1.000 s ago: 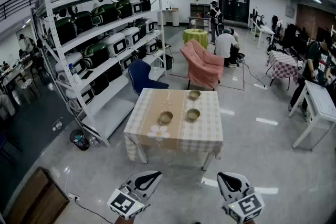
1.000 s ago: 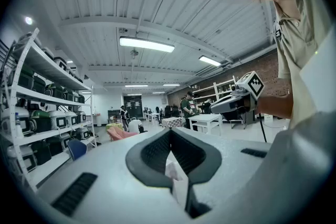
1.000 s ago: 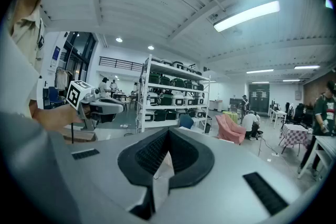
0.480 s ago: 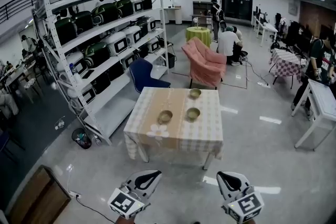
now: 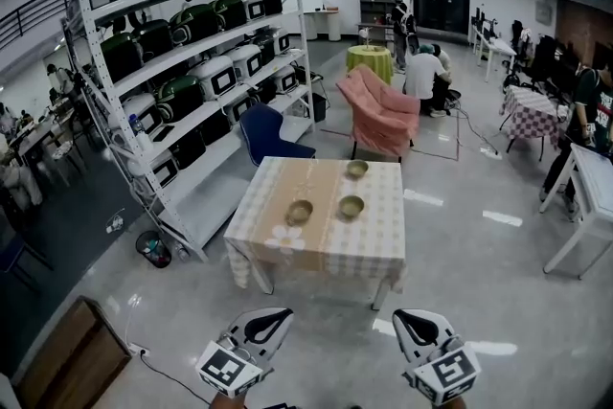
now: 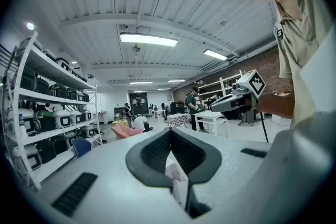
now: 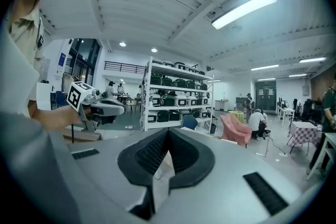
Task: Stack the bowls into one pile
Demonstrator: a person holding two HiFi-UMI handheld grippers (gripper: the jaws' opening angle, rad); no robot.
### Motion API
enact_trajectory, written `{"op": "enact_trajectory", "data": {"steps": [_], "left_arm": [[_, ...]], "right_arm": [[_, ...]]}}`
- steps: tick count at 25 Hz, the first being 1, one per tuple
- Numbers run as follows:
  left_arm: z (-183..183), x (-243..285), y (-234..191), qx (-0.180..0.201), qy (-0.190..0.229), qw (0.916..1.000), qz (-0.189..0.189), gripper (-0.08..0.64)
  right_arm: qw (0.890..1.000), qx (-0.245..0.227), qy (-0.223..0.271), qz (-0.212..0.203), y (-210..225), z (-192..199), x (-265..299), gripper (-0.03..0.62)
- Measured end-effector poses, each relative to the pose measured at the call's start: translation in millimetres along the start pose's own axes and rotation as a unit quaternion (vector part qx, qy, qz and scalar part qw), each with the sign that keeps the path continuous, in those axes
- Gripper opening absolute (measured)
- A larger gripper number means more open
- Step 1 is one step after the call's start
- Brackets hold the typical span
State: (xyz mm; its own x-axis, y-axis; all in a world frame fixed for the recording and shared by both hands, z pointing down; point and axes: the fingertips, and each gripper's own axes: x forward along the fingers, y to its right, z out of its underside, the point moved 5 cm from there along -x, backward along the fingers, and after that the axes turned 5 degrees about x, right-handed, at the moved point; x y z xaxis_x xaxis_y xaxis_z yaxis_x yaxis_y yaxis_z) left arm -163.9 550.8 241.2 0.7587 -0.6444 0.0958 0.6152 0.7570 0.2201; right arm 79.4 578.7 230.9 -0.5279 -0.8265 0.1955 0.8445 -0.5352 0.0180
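Note:
Three green-brown bowls stand apart on a table with a checked cloth (image 5: 326,249): one at the far side (image 5: 356,170), one at the middle left (image 5: 299,212), one at the middle right (image 5: 351,206). My left gripper (image 5: 278,313) and right gripper (image 5: 404,315) are low in the head view, well short of the table, side by side over the floor. Both are shut with nothing between the jaws. In the left gripper view the tips (image 6: 169,132) meet, and the right gripper (image 6: 239,97) shows beside them. The right gripper view shows the same closed tips (image 7: 168,131).
A tall white rack of rice cookers (image 5: 182,72) runs along the left. A blue chair (image 5: 263,134) and a pink-covered chair (image 5: 383,115) stand behind the table. A white table (image 5: 589,196) is at the right, a brown cabinet (image 5: 72,364) at the lower left. People are at the back.
The whole scene has drifted slightly in the head view as I move across the floor. Both grippers keep their places in the view and stay shut. The bowls have not moved.

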Motion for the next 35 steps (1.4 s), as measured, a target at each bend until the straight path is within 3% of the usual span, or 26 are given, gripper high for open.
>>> {"op": "enact_trajectory", "data": {"steps": [6, 13, 23, 35], "left_arm": [[-3, 18, 12, 0.004, 0.002, 0.9999, -0.015, 0.008], [7, 35, -7, -0.006, -0.007, 0.9999, -0.014, 0.008], [24, 72, -84, -0.01, 0.011, 0.9997, 0.021, 0.008], [49, 97, -173, -0.016, 0.022, 0.9985, 0.048, 0.008]], "right_arm": [[1.0, -0.003, 0.001, -0.017, 21, 7, -2, 0.003], [1.0, -0.002, -0.005, -0.013, 36, 4, 19, 0.003], [0.999, 0.007, -0.003, 0.039, 51, -15, 84, 0.003], [0.998, 0.008, -0.016, 0.065, 55, -17, 165, 0.003]]}}
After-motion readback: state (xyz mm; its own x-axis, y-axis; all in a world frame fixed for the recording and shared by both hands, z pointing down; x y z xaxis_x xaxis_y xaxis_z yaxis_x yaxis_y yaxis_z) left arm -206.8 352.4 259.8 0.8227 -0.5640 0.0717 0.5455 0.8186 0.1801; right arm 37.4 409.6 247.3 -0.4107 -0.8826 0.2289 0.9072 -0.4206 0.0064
